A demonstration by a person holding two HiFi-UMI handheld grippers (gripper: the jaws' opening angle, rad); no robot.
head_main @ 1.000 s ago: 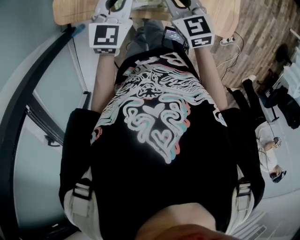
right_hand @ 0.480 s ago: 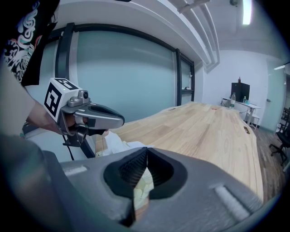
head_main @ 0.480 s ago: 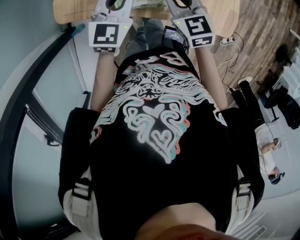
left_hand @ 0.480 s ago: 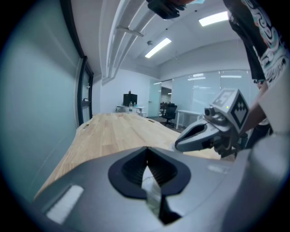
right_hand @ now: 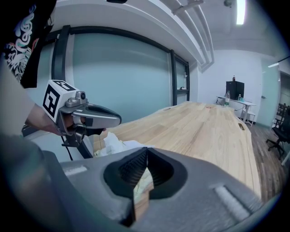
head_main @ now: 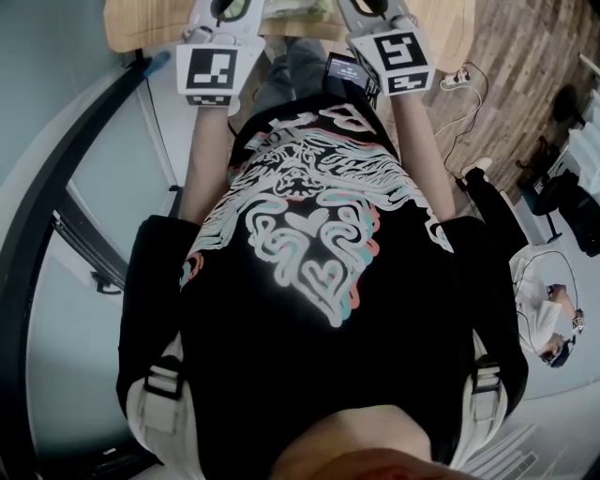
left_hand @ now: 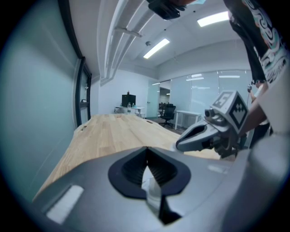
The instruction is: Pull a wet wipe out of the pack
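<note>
Both grippers reach over the near end of a long wooden table (left_hand: pixel 113 131). In the left gripper view, my left gripper (left_hand: pixel 146 152) has its jaws meeting at the tips. A white scrap (left_hand: pixel 152 189) shows in the gap below them, and I cannot tell whether it is pinched. My right gripper (right_hand: pixel 146 152) is shut with nothing held. Crumpled white wipes (right_hand: pixel 116 144) lie on the table just under the left gripper (right_hand: pixel 118 120). A pale green pack (head_main: pixel 298 7) shows between the two marker cubes at the top of the head view. The right gripper (left_hand: pixel 178 145) hangs close beside the left.
The person's black printed shirt (head_main: pixel 309 281) fills most of the head view. A small screen device (head_main: pixel 345 69) sits by the right forearm. A power strip and cable (head_main: pixel 456 82) lie on the wood floor. A glass wall (right_hand: pixel 118 72) runs along the table, with desks and chairs (left_hand: pixel 168 113) beyond.
Both grippers hold still. A person on the floor at the far right of the head view has shifted.
</note>
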